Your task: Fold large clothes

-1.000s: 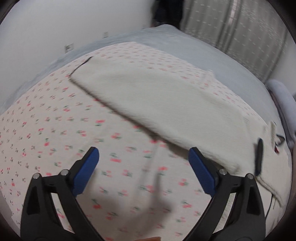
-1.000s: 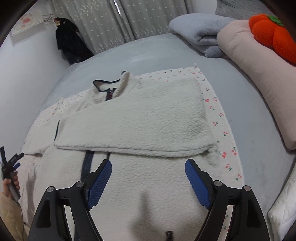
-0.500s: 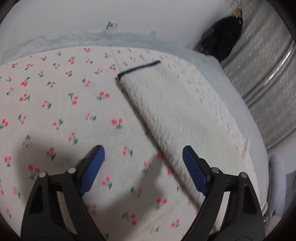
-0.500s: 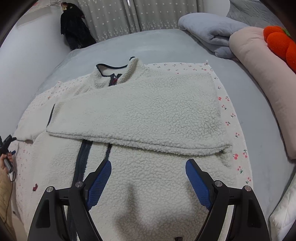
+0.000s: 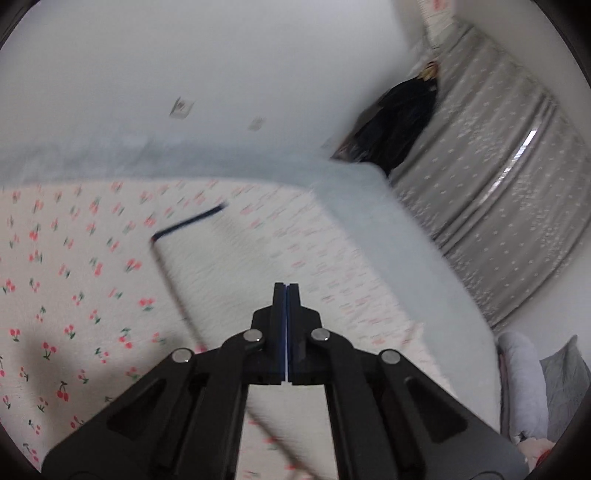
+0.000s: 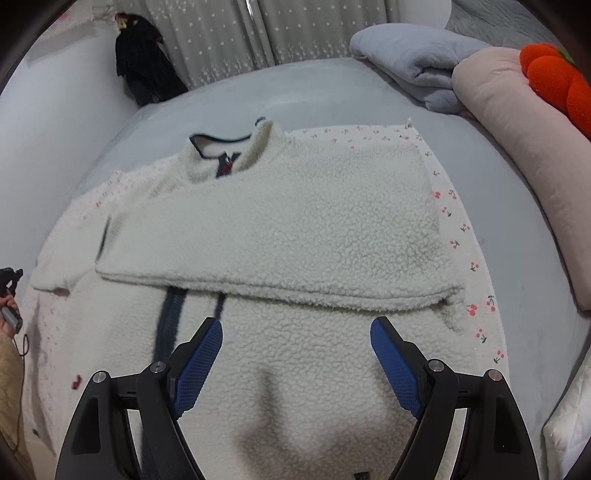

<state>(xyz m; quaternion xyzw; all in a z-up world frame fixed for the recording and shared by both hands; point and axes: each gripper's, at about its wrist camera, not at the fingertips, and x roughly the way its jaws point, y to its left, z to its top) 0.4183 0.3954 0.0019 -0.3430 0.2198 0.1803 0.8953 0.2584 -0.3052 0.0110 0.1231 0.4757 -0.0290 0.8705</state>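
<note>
Landmark for all positions: the cherry-print sheet (image 6: 463, 236) spread on the grey bed (image 6: 332, 92).

White fleece jacket (image 6: 295, 229) lies flat on the sheet, front side up, collar (image 6: 229, 147) toward the curtain (image 6: 229, 33), hem toward the right wrist camera. One sleeve is folded across the chest, forming a thick band; its lower edge crosses the dark zipper (image 6: 168, 317), which runs on below it toward the hem. The sheet shows as a narrow strip along the jacket's right side and at the far corner.

Right gripper (image 6: 295, 363): jaws wide apart, blue pads facing each other, nothing between them; it hangs over the lower body of the jacket, and its shadow falls on the fleece (contact with the cloth cannot be judged).

Left gripper (image 5: 285, 295): jaws pressed fully together, pad faces touching, no fabric seen pinched between them. View is motion-blurred. Beyond the tips, the other sleeve (image 5: 229, 273) lies out on the sheet, its dark-trimmed cuff (image 5: 188, 221) at the far end.

Off the sheet: folded grey blanket (image 6: 417, 62), pink bolster (image 6: 524, 162) and an orange plush (image 6: 554, 85) on the bed's right side; dark garment (image 6: 142, 62) hanging by the curtain. A hand (image 6: 9, 314) holding the left gripper's handle sits at the left edge of the right wrist view.
</note>
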